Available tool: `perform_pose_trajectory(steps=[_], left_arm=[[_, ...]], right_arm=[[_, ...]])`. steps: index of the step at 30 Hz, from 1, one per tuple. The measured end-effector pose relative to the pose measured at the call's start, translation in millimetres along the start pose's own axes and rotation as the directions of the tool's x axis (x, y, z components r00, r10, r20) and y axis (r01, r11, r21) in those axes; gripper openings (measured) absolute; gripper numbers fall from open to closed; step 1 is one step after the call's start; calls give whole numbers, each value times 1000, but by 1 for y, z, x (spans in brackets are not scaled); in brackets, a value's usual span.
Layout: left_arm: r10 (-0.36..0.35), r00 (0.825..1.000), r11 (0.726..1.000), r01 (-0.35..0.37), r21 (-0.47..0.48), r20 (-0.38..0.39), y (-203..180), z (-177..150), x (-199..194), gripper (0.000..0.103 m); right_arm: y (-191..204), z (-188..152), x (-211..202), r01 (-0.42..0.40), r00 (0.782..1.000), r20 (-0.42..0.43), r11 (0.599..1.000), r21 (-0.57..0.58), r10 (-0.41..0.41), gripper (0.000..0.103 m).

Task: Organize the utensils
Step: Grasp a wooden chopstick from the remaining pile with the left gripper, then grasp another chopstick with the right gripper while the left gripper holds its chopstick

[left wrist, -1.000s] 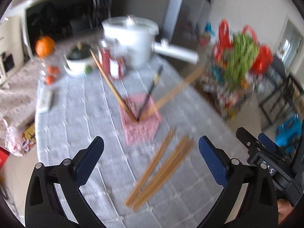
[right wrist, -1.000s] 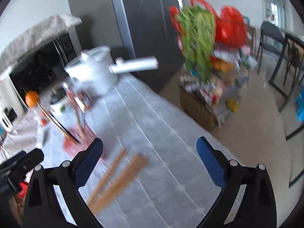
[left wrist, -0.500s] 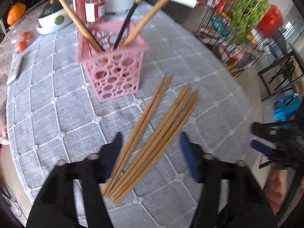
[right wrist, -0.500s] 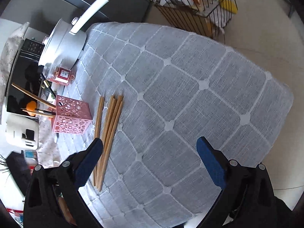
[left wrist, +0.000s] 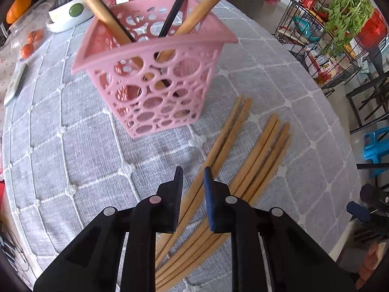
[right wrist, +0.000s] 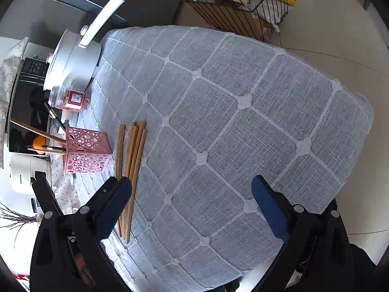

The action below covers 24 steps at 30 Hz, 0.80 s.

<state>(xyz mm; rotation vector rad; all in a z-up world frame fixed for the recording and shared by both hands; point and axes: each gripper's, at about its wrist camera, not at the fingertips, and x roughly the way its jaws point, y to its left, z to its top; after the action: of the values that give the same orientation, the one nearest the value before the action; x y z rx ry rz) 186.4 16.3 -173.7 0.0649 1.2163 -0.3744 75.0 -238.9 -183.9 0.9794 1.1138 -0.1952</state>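
Observation:
Several wooden chopsticks (left wrist: 262,150) lie side by side on the grey quilted cloth (left wrist: 85,150), right of a pink perforated basket (left wrist: 155,85). The basket holds two wooden handles and a black one. My left gripper (left wrist: 193,170) points down over the near ends of the chopsticks. Its jaws are closing and stand narrow, with the leftmost pair of chopsticks (left wrist: 231,126) running between them; the pads are not seen pressing. My right gripper (right wrist: 192,182) hangs open and wide over bare cloth, with nothing between its fingers. The chopsticks (right wrist: 132,160) and basket (right wrist: 85,150) lie to its left.
A white pot (right wrist: 73,65) with a long handle and a red-labelled jar (right wrist: 73,99) stand behind the basket. A white bowl (left wrist: 68,12) sits at the far left. Off the table's right edge are a wire rack with greens (left wrist: 340,24) and a blue stool (left wrist: 374,146).
My left gripper came down close over the chopsticks and its jaws narrowed from wide to a small gap. My right gripper tipped down toward the table and stayed open.

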Motion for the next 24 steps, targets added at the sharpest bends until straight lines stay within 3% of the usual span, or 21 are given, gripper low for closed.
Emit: perform_pose_trajectory(steps=[5,9,10,13,16,20,24], left_arm=[[9,1000,999,-9,33,1,-7,4,6,10],[4,1000,996,-1,92,-23,-20,4,16,10],[-23,999,992,27,124,-36,-26,1,16,9],[-14,998,971,27,239,-55,-42,-9,14,7],[-58,993,949,87,302,-105,-51,-17,11,6],[-6,997,962,27,274,-74,-63,-5,19,7],[57,997,957,-42,289,-45,-83,13,30,9]], right_arm=[[1,-1,2,14,1000,-3,1000,-13,-14,96],[-1,0,7,31,999,-15,1000,-4,-31,96],[-1,0,8,35,999,-16,999,-3,-35,96],[-2,1,11,44,999,-21,999,10,-43,96],[-1,2,12,52,998,-20,999,10,-52,96],[-2,2,13,48,999,-26,998,29,-47,96],[-3,3,13,50,998,-27,998,28,-49,96]])
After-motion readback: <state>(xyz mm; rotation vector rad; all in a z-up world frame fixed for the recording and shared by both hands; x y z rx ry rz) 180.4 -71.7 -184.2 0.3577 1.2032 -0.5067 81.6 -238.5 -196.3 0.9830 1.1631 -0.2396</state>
